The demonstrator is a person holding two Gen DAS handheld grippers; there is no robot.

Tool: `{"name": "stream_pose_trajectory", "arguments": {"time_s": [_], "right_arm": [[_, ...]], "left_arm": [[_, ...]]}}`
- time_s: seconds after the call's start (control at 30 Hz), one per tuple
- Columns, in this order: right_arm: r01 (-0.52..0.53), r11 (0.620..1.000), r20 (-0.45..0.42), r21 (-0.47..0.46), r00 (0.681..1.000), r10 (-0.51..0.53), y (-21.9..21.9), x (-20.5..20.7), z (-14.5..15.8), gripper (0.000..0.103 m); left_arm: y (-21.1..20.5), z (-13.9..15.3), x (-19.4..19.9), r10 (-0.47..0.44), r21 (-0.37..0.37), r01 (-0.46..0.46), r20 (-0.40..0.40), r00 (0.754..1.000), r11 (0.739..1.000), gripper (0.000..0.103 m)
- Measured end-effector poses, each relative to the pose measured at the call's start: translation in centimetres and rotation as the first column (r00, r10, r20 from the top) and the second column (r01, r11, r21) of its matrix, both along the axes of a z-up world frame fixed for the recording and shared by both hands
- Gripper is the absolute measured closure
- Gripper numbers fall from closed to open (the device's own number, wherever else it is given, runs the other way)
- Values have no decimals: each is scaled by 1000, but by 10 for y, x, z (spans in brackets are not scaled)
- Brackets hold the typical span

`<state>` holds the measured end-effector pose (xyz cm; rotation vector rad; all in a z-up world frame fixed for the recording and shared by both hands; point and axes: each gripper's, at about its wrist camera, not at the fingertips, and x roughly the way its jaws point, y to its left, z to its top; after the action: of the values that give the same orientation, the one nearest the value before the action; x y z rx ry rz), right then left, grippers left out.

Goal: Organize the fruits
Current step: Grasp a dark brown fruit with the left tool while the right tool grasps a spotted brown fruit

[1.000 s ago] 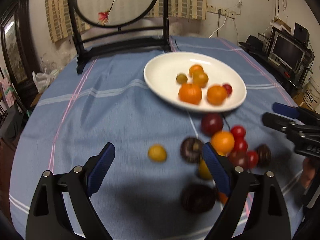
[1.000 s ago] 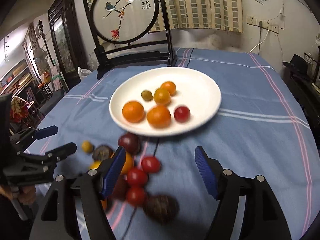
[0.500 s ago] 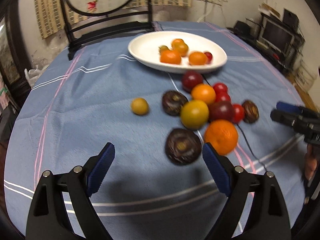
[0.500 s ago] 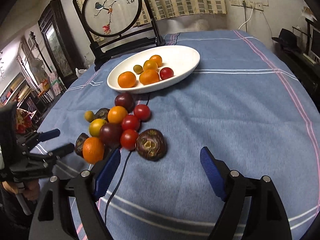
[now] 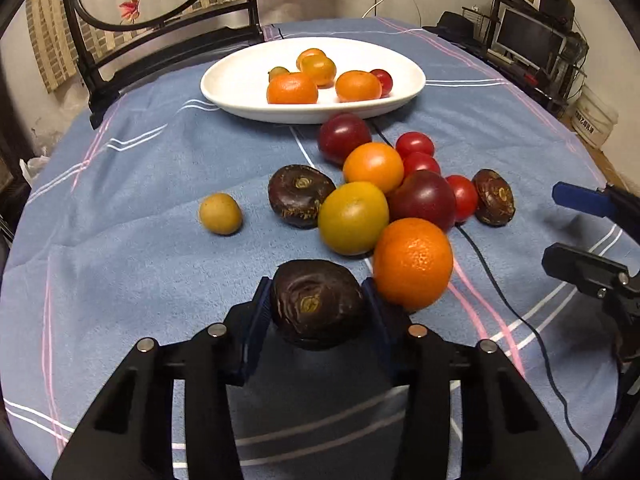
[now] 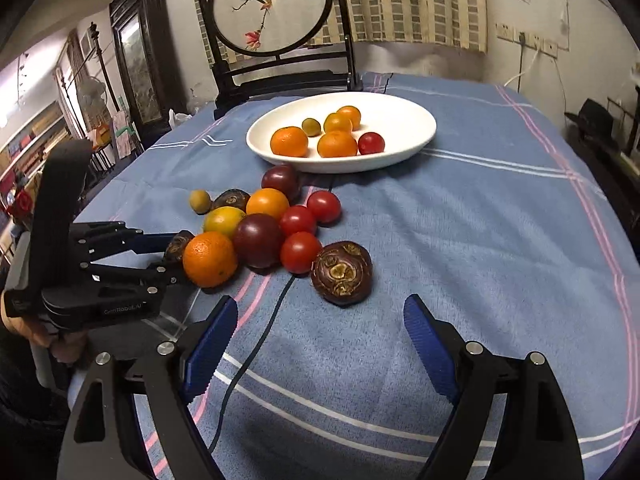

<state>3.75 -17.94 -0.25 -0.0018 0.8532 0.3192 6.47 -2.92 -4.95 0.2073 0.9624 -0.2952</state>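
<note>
dark chestnut (image 5: 316,308) | clamped between left gripper (image 5: 318,312) pads | right gripper (image 6: 316,340) spread, empty | pickup in hand | lift toward plate (image 5: 236,92) ahead judged next

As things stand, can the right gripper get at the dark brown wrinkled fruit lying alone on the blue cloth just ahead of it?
Probably yes. The right gripper is open and the dark brown wrinkled fruit sits ahead between its fingers; only the red tomato crowds one side.

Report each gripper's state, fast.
Left gripper: shut on a dark brown water chestnut.
Right gripper: open, holding nothing.
</note>
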Motion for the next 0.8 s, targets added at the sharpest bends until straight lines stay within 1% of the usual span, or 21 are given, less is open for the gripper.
{"name": "stream_pose_trajectory", "arguments": {"time_s": [0.07, 0.2, 0.27, 0.3, 0.4, 0.47, 0.5, 0.53, 0.6, 0.63, 0.7, 0.8], "right_arm": [[10, 999, -6, -35, 1000, -10, 2, 3, -1, 17], [42, 993, -5, -112, 999, -43, 6, 16, -4, 17], [40, 990, 0, -132, 999, -40, 9, 24, -5, 21], [36, 990, -1, -139, 999, -36, 11, 27, -7, 24], [27, 985, -41, -169, 999, -34, 17, 38, -16, 31], [7, 982, -87, -191, 996, -24, 22, 45, -24, 42], [0, 981, -104, -194, 994, -20, 23, 48, -27, 53], [-11, 984, -108, -179, 994, -9, 23, 50, -26, 56], [-18, 981, -105, -192, 994, -3, 26, 51, -26, 58], [-13, 981, -104, -194, 995, -8, 25, 52, -25, 62], [10, 983, -105, -185, 994, -30, 21, 50, -23, 62], [26, 994, -73, -107, 997, -34, 10, 45, -7, 62]], "left_arm": [[0, 0, -3, 6, -5, -6, 5, 1000, 1000, 59], [8, 7, -9, 22, -47, -22, 13, 1000, 999, 59], [13, 14, -14, 27, -60, -25, 32, 999, 998, 59], [16, 16, -15, 29, -65, -26, 37, 999, 998, 59], [19, 23, -18, 35, -71, -31, 50, 998, 997, 59], [21, 26, -19, 37, -76, -32, 55, 998, 997, 59], [21, 26, -20, 35, -78, -31, 55, 998, 996, 59], [21, 27, -20, 33, -81, -29, 55, 998, 996, 59], [21, 27, -19, 34, -85, -29, 52, 998, 996, 59], [21, 27, -18, 36, -84, -32, 48, 998, 996, 59], [21, 26, -17, 37, -83, -34, 45, 998, 996, 59], [22, 30, -12, 29, -80, -25, 47, 998, 996, 59]]}}
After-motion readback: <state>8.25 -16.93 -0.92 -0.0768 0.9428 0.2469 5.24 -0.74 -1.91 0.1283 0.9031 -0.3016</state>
